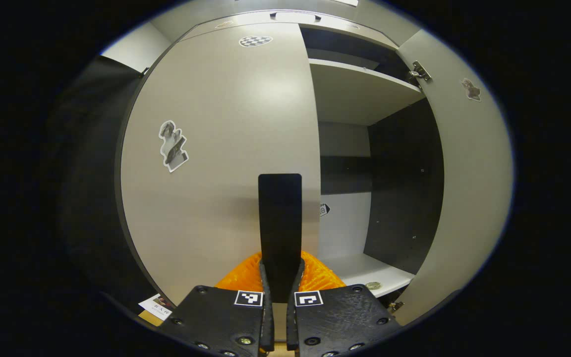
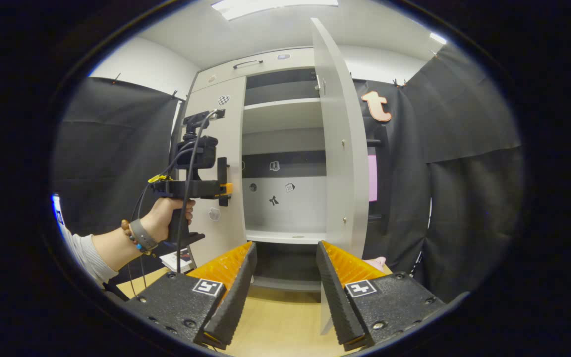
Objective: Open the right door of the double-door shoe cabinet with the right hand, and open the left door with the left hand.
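The pale grey shoe cabinet stands straight ahead. Its right door (image 1: 464, 173) (image 2: 337, 148) is swung wide open, so the shelves show. The left door (image 1: 216, 148) (image 2: 231, 124) looks flush with the cabinet front. A black vertical handle (image 1: 279, 218) runs along that door's inner edge, and my left gripper (image 1: 280, 270) is shut on its lower end. In the right gripper view, a hand (image 2: 166, 218) holds the left gripper (image 2: 223, 188) against that handle. My right gripper (image 2: 285, 253) is open, back from the cabinet, with nothing between its fingers.
Inside are an upper shelf (image 1: 360, 89) and a bottom shelf (image 2: 285, 237) with a small round object (image 1: 373, 285) on it. Black cloth walls (image 2: 464, 173) hang on both sides. A wooden floor (image 2: 280, 317) lies below, and a small card (image 1: 156, 306) lies by the left door's foot.
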The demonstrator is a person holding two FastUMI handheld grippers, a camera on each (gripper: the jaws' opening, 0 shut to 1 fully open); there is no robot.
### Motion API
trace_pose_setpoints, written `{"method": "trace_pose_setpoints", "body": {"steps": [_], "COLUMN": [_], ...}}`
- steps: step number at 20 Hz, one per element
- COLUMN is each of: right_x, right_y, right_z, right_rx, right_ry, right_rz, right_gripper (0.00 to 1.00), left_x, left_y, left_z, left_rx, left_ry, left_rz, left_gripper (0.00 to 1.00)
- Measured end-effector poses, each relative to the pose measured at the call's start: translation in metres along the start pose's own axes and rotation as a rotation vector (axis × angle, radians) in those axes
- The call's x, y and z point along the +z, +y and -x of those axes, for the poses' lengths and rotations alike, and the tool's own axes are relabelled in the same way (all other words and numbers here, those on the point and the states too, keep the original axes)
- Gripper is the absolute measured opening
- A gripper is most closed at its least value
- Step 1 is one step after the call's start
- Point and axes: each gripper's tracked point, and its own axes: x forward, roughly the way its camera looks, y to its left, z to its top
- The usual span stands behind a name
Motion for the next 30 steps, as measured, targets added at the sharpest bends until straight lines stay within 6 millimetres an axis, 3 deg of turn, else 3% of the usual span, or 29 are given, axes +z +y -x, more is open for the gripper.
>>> {"method": "trace_pose_setpoints", "body": {"steps": [1,2,7,12,23,30], "right_x": [-0.001,-0.002,-0.001,-0.007,-0.009,-0.010], "right_y": [-0.001,0.000,0.003,0.010,0.037,0.044], "right_z": [0.000,0.000,0.004,0.011,0.013,-0.007], "right_rx": [0.000,0.001,-0.005,-0.004,0.011,0.012], "right_ry": [0.001,0.002,-0.004,0.004,-0.010,-0.005], "right_rz": [-0.005,-0.007,-0.007,-0.015,-0.014,-0.033], "right_gripper": [0.76,0.76,0.76,0.76,0.76,0.76], "left_x": [0.003,0.002,0.002,0.002,-0.002,-0.003], "left_y": [0.000,0.000,0.000,0.000,0.030,0.053], "left_z": [0.012,0.005,0.012,0.036,0.095,0.116], "left_rx": [-0.001,-0.001,-0.010,-0.023,-0.016,0.008], "left_ry": [-0.010,-0.011,-0.015,0.000,-0.019,-0.034], "left_rz": [-0.015,-0.026,-0.027,-0.005,0.019,0.037], "left_gripper": [0.06,0.06,0.06,0.06,0.06,0.05]}}
